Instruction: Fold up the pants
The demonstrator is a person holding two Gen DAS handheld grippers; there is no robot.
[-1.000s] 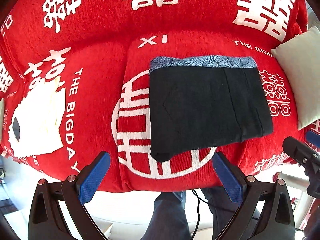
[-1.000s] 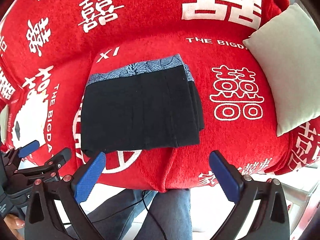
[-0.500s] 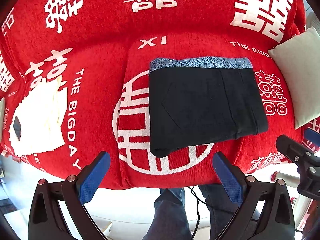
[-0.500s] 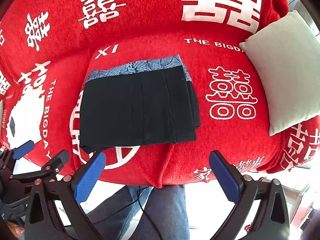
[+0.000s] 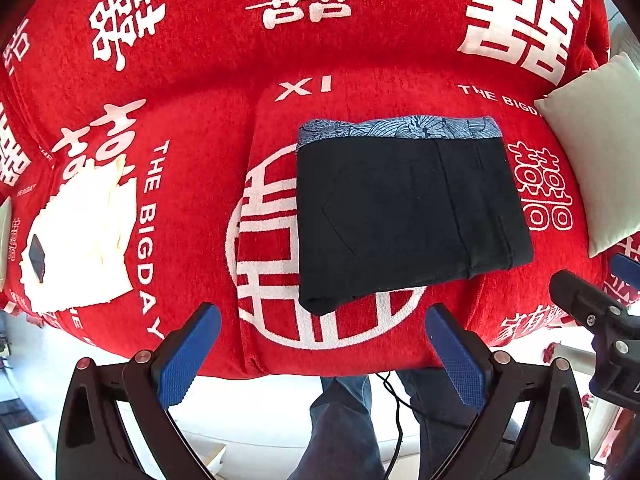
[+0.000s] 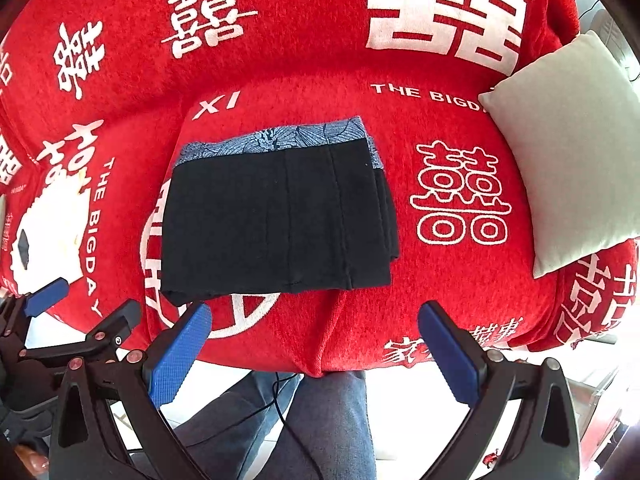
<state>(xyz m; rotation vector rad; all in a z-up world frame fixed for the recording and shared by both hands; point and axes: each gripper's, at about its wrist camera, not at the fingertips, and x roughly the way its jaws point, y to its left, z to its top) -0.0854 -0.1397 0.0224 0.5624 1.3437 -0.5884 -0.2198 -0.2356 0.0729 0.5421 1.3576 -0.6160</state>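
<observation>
We see the black pants [image 5: 408,216] lying folded into a compact rectangle on the middle seat of a sofa draped in a red cover [image 5: 360,40] printed with white characters and the words "THE BIGDAY". A blue patterned waistband [image 5: 400,128] runs along the far edge of the bundle, and the layered folded edges show at its right side in the right wrist view. The pants rest partly over a large white circular emblem [image 5: 272,248] on the seat.

Our left gripper [image 5: 324,354] hangs off the front edge of the sofa, its blue-padded fingers [image 5: 188,356] spread wide with nothing between them, apart from the pants. Our right gripper [image 6: 316,354] sits likewise in front of the sofa edge, jaws wide and empty, its near-left pad [image 6: 178,354] just below the bundle's near-left corner in the picture, though we cannot tell whether it touches.

To the left on the seat lies a cream-white folded cloth [image 5: 84,236] with a small dark item [image 5: 38,258] on it that we cannot identify. A pale grey cushion [image 6: 572,152] leans at the right end of the sofa. Below the sofa edge we see the person's legs in blue jeans [image 6: 320,420] and a thin black cable [image 6: 280,400].
</observation>
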